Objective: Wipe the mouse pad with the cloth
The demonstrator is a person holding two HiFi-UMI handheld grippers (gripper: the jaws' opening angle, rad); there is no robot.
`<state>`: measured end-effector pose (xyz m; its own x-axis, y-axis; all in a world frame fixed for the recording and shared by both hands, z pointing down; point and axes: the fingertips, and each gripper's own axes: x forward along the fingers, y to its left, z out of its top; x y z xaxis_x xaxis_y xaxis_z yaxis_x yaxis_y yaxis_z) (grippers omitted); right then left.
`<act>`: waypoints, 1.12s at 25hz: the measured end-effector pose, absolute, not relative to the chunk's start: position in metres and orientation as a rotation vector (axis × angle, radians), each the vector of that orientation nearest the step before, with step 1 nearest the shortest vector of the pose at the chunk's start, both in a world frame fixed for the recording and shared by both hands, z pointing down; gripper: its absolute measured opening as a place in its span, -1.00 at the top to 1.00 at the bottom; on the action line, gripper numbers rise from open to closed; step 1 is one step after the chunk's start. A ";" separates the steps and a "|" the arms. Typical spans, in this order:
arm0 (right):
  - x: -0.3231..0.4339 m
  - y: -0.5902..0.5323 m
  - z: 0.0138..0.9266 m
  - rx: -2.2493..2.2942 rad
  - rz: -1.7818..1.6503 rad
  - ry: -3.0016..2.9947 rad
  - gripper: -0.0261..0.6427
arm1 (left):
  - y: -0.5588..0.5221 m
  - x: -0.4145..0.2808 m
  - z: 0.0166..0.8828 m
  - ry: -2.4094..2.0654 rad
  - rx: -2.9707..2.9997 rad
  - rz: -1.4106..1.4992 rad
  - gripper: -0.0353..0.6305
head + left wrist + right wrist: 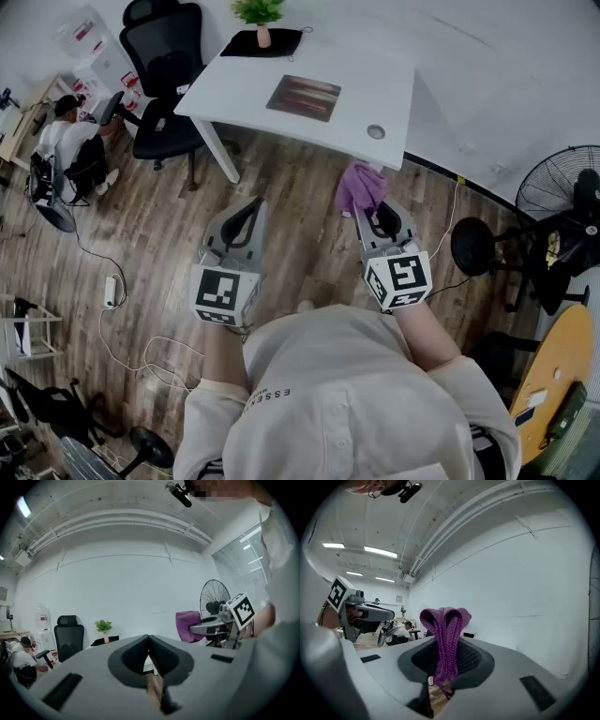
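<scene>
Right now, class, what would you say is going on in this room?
A person stands on the wood floor, a little way back from the white table, with a gripper in each hand. The right gripper is shut on a purple cloth. The left gripper is shut with nothing in it. The mouse pad lies on the table, not yet wiped.

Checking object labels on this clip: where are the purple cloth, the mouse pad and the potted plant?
purple cloth [361, 187]: head view, middle of the bunched fabric.
mouse pad [303, 97]: head view, centre of its brown top face.
potted plant [259, 10]: head view, on its green leaves.
</scene>
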<state>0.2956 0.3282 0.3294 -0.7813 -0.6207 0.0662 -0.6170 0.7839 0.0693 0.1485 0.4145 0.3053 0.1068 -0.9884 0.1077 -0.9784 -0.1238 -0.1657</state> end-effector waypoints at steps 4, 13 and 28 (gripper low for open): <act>0.287 0.332 0.330 0.994 -0.070 -2.891 0.65 | 0.416 0.142 0.306 2.024 -2.311 -0.289 0.89; 0.274 0.335 0.330 1.028 -0.020 -2.876 0.65 | 0.420 0.129 0.310 1.993 -2.355 -0.266 0.89; 0.209 0.294 0.364 0.924 0.095 -2.854 0.65 | 0.395 0.073 0.349 2.119 -2.359 -0.336 0.89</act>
<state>0.2090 0.2939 0.3639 -0.8014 -0.5784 0.1525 -0.5873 0.8092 -0.0169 0.0729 0.3952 0.3492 0.0950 -0.9778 0.1868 -0.9876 -0.1161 -0.1053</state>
